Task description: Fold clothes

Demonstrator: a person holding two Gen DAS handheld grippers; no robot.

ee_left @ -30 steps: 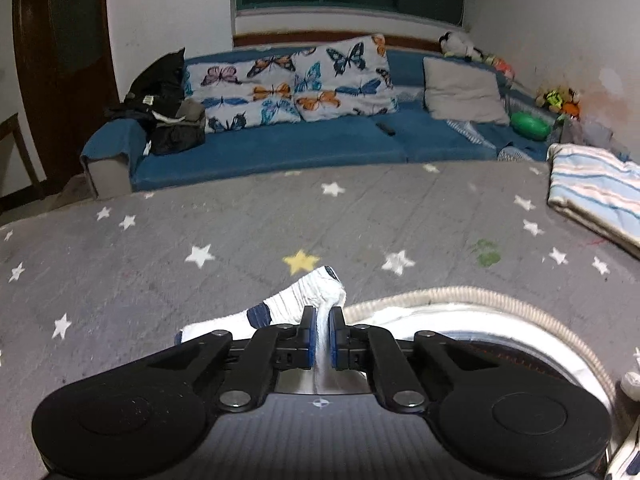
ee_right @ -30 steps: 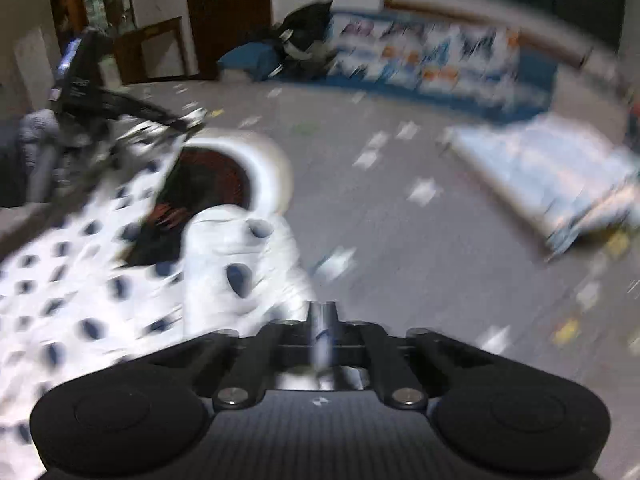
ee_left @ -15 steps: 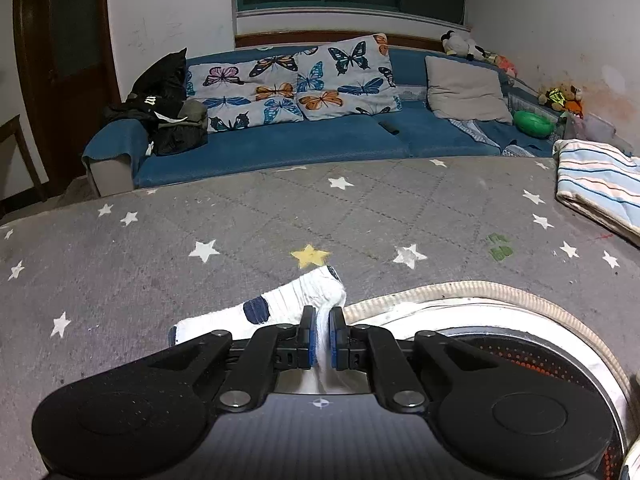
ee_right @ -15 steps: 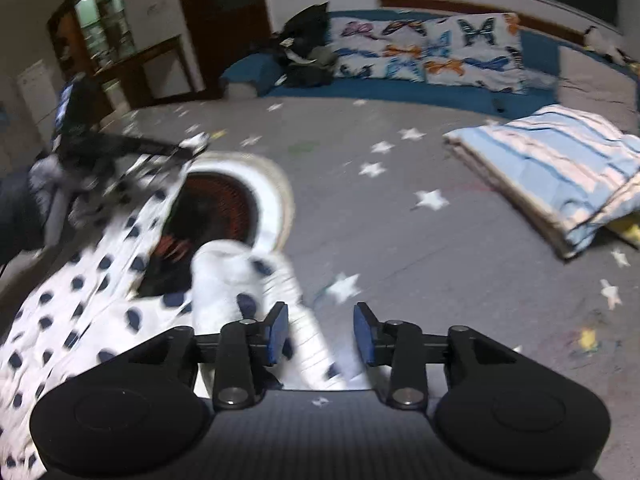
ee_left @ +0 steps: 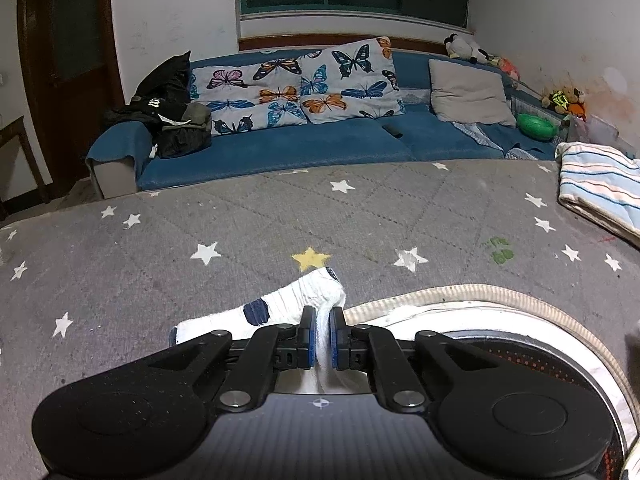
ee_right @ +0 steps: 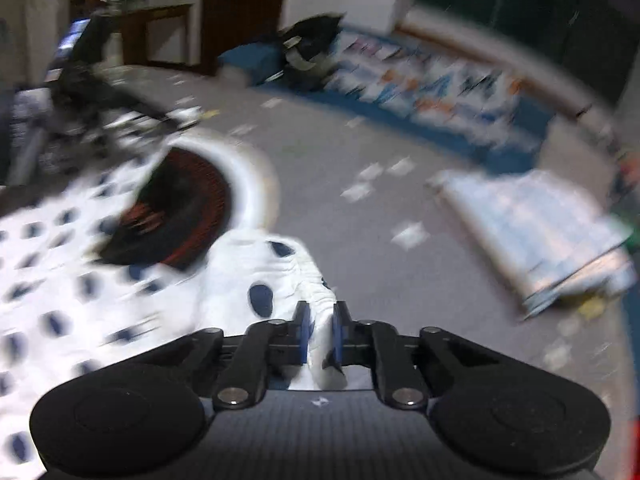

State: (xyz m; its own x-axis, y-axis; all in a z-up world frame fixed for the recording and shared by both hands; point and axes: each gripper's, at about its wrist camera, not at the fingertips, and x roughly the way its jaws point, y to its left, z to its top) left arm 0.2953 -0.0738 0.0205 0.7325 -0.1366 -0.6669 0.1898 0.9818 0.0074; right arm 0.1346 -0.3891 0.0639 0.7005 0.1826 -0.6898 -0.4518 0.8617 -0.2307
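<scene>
Pinching a bunched white fold of the garment (ee_left: pixel 296 304), the left gripper (ee_left: pixel 320 334) holds its pads tight on the cloth, low over the grey starred mat (ee_left: pixel 240 232). Only a narrow bit of fabric sits between the pads, so a sideways tug could pull it free. Just to the right lies a round basket (ee_left: pixel 500 300) with a rope rim; dragged cloth could catch on it.

From the right wrist view, which is smeared with blur, the right gripper (ee_right: pixel 320 330) is likewise clamped on a gathered dotted edge of the garment (ee_right: pixel 256 276), which spreads leftward over the basket (ee_right: pixel 256 176). If both hands pull unevenly, the fold may come out skewed.
</scene>
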